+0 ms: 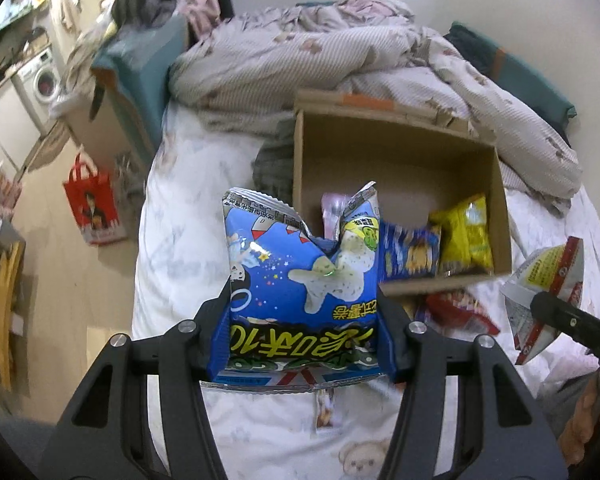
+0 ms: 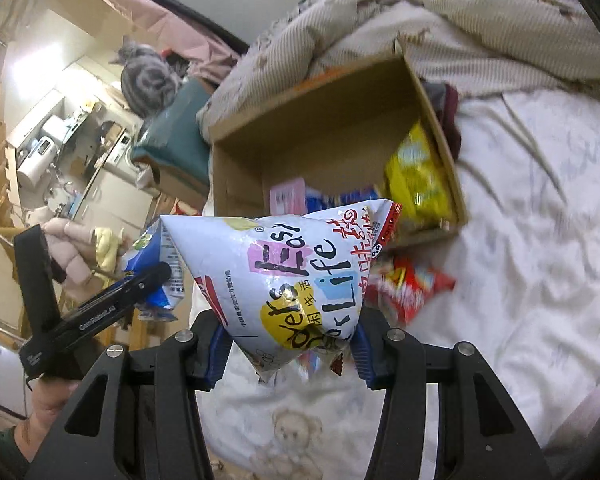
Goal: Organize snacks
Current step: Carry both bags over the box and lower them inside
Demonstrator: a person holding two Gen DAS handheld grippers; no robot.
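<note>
Snacks fill both views, and the cardboard box (image 1: 400, 148) on the bed (image 1: 180, 240) is the spot to find things from. In the left wrist view, the left tool (image 1: 302, 330) is squeezed onto a blue snack bag (image 1: 300, 276), held up just in front of the box. Inside the box sit a yellow bag (image 1: 466, 236), a small blue bag (image 1: 410, 254) and a pink pack (image 1: 334, 212). A red bag (image 1: 456, 310) lies on the bed just in front of the box. To the right of the box, the right tool (image 1: 540, 304) holds a white snack bag (image 1: 540, 292). In the right wrist view, the right tool (image 2: 288, 348) is pinched tight on the white snack bag (image 2: 284, 276), up in front of the cardboard box (image 2: 332, 120). The yellow bag (image 2: 418, 178) leans in the box's right corner. The red bag (image 2: 410, 286) lies on the bed (image 2: 520, 240) just in front of the box. Left of the box, the left tool (image 2: 160, 276) grips the blue snack bag (image 2: 160, 264).
</note>
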